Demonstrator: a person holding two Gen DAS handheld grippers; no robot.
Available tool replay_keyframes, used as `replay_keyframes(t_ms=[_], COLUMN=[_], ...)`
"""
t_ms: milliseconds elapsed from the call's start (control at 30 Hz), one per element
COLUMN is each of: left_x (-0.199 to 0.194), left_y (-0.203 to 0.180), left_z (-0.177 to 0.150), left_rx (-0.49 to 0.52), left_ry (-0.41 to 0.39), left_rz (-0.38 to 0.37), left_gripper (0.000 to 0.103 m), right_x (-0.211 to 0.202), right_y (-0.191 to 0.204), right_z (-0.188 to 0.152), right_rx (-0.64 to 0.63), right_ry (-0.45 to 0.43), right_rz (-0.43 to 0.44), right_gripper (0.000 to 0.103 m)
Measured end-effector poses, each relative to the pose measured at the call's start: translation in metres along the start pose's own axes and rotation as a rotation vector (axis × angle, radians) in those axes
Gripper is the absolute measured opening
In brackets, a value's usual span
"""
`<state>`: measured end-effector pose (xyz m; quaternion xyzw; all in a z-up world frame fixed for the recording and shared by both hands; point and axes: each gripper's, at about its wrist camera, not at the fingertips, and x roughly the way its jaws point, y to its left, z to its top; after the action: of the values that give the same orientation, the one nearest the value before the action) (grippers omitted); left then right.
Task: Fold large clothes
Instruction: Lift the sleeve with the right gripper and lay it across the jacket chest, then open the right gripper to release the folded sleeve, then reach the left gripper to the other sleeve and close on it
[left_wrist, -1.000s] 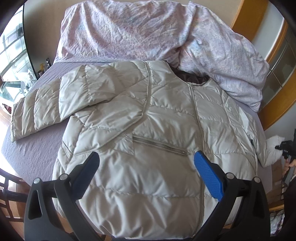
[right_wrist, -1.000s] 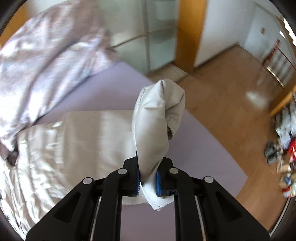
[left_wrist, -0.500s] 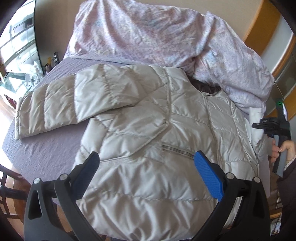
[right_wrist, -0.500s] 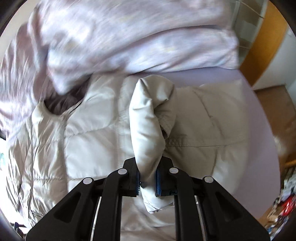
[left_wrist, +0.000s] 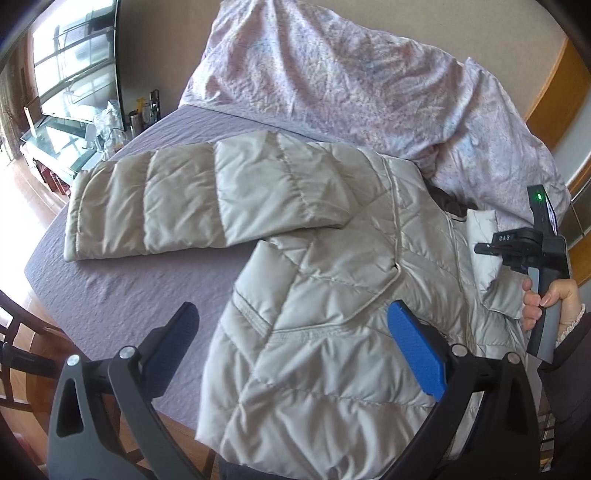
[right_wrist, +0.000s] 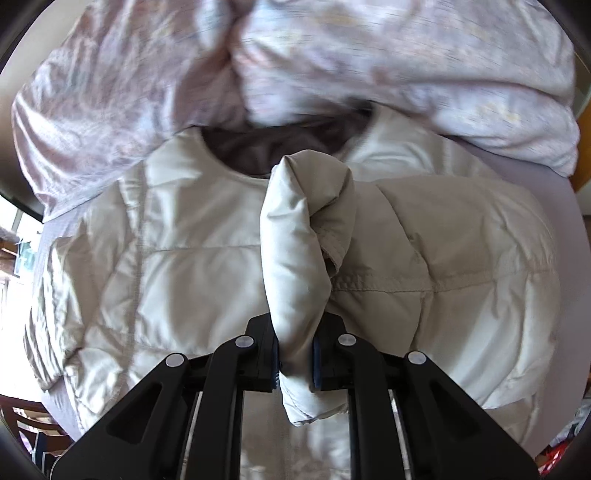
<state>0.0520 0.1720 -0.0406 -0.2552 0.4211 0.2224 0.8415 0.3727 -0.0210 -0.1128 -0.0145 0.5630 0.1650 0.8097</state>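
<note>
Jacket (left_wrist: 332, 332) first: a pale beige quilted puffer jacket lies front-up on the lilac bed sheet (left_wrist: 122, 295), its body spread over the near half of the bed and its hem hanging a little over the near edge. Its dark-lined collar (right_wrist: 273, 147) points at the far edge, where it tucks just under a crumpled pink-and-white floral duvet (left_wrist: 351, 81) heaped along that side.

One sleeve (left_wrist: 192, 199) is stretched out flat across the sheet toward the bed's left edge, cuff end near that edge. The other sleeve (right_wrist: 299, 240) is lifted — the right gripper (right_wrist: 295, 363) has its two fingers pressed tight on the cuff end, pinching a doubled fold of fabric that stands up over the jacket's chest, with the cuff tip poking out below the pads. In the left wrist view the same gripper shows at the right side of the bed, held by a hand (left_wrist: 546, 299) in a dark sleeve with a frilled cuff, a green light lit on top of the tool.

The left gripper (left_wrist: 295, 347) hovers over the near edge with its fingers spread wide and nothing between them — the blue pad (left_wrist: 417, 354) is above the jacket's lower front, the other finger above bare sheet.
</note>
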Motion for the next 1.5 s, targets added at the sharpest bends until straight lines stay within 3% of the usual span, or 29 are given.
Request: replay_keyframes(t_ms=[100, 200, 267, 367, 467, 567, 700, 800, 933, 1200, 1500], left_x=[-0.001, -0.001, -0.001, 0.004, 0.008, 0.009, 0.013, 0.014, 0.012, 0.011, 0.023], left_y=[0.004, 0.007, 0.008, 0.011, 0.013, 0.012, 0.016, 0.025, 0.036, 0.075, 0.145], left_z=[0.003, 0.006, 0.007, 0.011, 0.015, 0.019, 0.025, 0.029, 0.034, 0.044, 0.06], left_rx=[-0.001, 0.005, 0.008, 0.001, -0.002, 0.009, -0.009, -0.045, -0.058, -0.105, -0.199], left_ry=[-0.002, -0.003, -0.004, 0.005, 0.011, 0.005, 0.015, 0.016, 0.005, -0.019, -0.001], left_rz=[0.007, 0.01, 0.013, 0.017, 0.013, 0.02, 0.01, -0.023, -0.01, 0.112, 0.26], left_gripper=[0.101, 0.101, 0.101, 0.101, 0.101, 0.101, 0.101, 0.101, 0.101, 0.101, 0.101], right_x=[0.006, 0.015, 0.017, 0.002, -0.024, -0.035, -0.018, 0.001, 0.015, 0.045, 0.051], right_y=[0.018, 0.025, 0.023, 0.013, 0.001, -0.011, -0.027, -0.016, 0.004, 0.027, 0.034], right_z=[0.003, -0.001, -0.004, -0.007, -0.007, -0.005, -0.006, -0.011, -0.013, -0.018, -0.023], right_rx=[-0.011, -0.041, -0.03, 0.003, 0.015, 0.027, 0.071, 0.06, 0.033, -0.035, -0.073], right_ry=[0.002, 0.025, 0.055, 0.023, -0.06, -0.112, -0.051, -0.017, 0.003, 0.042, -0.005], right_rz=[0.009, -0.002, 0.032, 0.101, 0.126, 0.082, 0.051, 0.051, 0.049, -0.043, -0.068], right_gripper=[0.013, 0.02, 0.034, 0.053, 0.052, 0.052, 0.052, 0.052, 0.052, 0.053, 0.054])
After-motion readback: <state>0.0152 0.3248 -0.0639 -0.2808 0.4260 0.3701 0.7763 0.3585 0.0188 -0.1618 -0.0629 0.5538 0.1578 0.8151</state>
